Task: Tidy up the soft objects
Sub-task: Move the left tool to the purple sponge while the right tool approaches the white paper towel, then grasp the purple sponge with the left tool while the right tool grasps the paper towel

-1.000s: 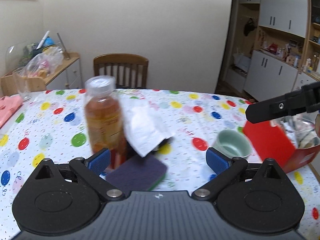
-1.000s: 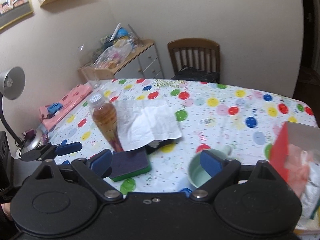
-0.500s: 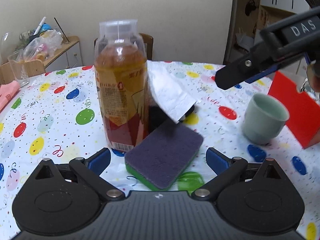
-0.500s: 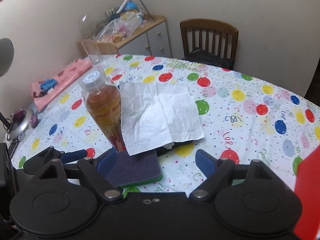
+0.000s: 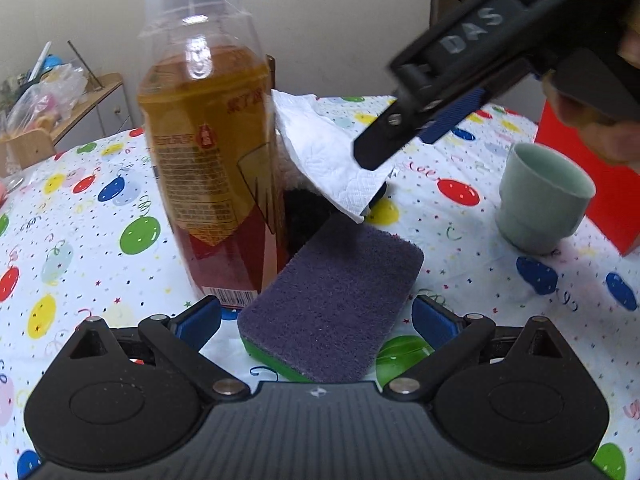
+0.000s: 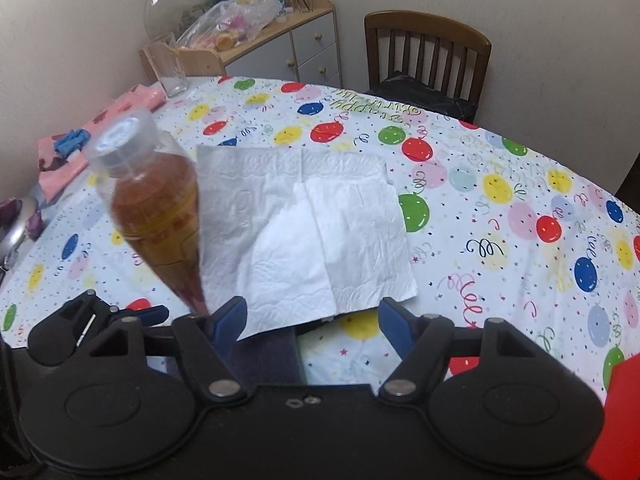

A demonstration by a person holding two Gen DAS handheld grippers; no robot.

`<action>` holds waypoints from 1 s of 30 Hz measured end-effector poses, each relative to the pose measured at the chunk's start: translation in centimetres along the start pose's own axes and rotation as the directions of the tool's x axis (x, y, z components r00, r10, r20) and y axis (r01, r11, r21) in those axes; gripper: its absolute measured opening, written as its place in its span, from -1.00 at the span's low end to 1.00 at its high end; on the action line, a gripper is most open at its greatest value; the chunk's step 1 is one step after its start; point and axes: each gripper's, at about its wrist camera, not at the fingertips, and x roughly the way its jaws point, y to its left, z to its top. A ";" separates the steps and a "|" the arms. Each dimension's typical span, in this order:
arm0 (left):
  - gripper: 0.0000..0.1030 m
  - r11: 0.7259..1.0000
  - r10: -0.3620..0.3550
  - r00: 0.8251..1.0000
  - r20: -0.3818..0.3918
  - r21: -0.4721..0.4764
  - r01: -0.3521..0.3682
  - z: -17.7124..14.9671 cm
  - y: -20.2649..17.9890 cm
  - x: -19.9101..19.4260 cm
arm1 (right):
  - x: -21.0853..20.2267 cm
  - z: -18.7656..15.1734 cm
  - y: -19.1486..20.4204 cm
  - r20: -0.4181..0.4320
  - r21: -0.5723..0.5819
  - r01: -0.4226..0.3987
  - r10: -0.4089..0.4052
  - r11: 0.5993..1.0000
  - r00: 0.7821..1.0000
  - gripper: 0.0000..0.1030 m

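A purple-topped sponge with a green underside (image 5: pixel 334 304) lies on the balloon-print tablecloth. My left gripper (image 5: pixel 316 318) is open, low over the table, with the sponge's near end between its blue fingers. A white paper napkin (image 6: pixel 304 228) lies spread over a dark object just past the sponge; it also shows in the left wrist view (image 5: pixel 332 160). My right gripper (image 6: pixel 310 318) is open above the napkin's near edge and shows as a black arm in the left wrist view (image 5: pixel 460 108). The sponge's far end (image 6: pixel 266 356) shows under it.
A tea bottle (image 5: pixel 212 152) stands just left of the sponge, close to my left finger. A pale green cup (image 5: pixel 542 196) stands to the right, with a red box (image 5: pixel 580 160) behind it. A pink cloth (image 6: pixel 76 148) and a glass (image 6: pixel 172 68) lie at the far left. A chair (image 6: pixel 426 56) stands beyond the table.
Both grippers have moved forward and down. The left now straddles the sponge's near end; the right has come over the napkin's near edge. Both stay open.
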 end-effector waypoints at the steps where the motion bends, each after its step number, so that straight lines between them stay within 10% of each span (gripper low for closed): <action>1: 0.98 1.000 0.001 1.000 -0.002 0.011 -0.001 0.0 -0.1 0.2 | 0.4 0.1 0.0 -0.005 -0.001 0.005 -0.005 1.000 1.000 0.37; 21: 0.81 1.000 -0.019 0.999 -0.034 -0.019 0.018 0.1 0.0 2.1 | 3.1 0.5 -0.5 -0.014 0.002 0.003 -0.003 1.000 1.000 -0.94; 30: 0.78 0.999 -0.009 0.999 -0.040 -0.043 0.008 0.1 -0.1 1.8 | 1.5 0.2 -0.5 0.026 0.018 0.017 -0.017 1.000 1.000 -1.00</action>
